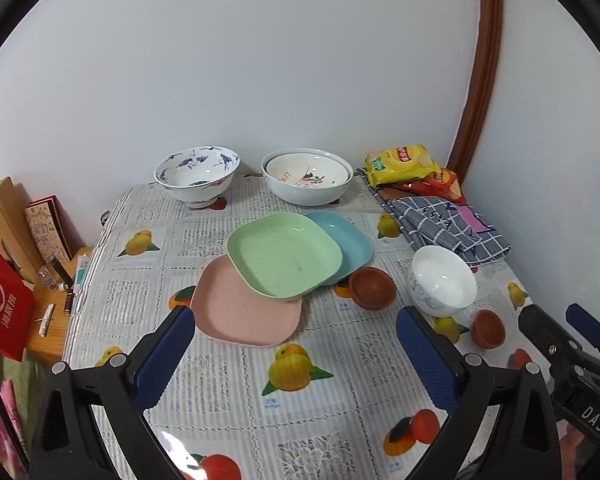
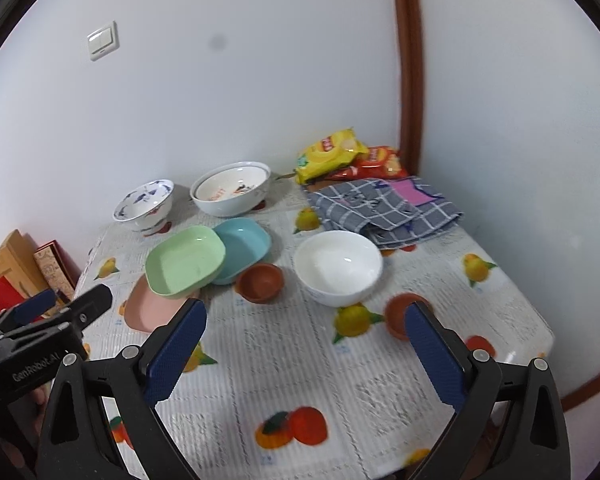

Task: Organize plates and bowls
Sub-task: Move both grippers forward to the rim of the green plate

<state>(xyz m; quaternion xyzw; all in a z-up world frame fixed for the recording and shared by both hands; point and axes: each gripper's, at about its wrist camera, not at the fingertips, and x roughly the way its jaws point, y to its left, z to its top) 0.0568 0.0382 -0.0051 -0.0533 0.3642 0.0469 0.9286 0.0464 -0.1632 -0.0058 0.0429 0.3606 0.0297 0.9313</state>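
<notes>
A green square plate [image 1: 284, 254] [image 2: 186, 260] lies on top of a pink plate [image 1: 246, 312] [image 2: 140, 308] and a blue plate [image 1: 348, 240] [image 2: 244, 246]. Two small brown bowls [image 1: 372, 288] [image 1: 488, 328] [image 2: 260, 280] [image 2: 400, 312] flank a white bowl [image 1: 444, 280] [image 2: 338, 266]. At the back stand a blue-patterned bowl [image 1: 196, 174] [image 2: 144, 202] and a large white bowl [image 1: 306, 182] [image 2: 232, 188] with a smaller one nested inside. My left gripper [image 1: 296, 340] and right gripper [image 2: 306, 328] both hover open, empty, near the table's front.
Snack bags [image 1: 404, 164] [image 2: 332, 154] and a checked cloth [image 1: 448, 226] [image 2: 384, 208] lie at the back right corner. A side shelf [image 1: 56, 320] with a red box [image 1: 2, 304] and books stands left of the table. Walls close in behind and right.
</notes>
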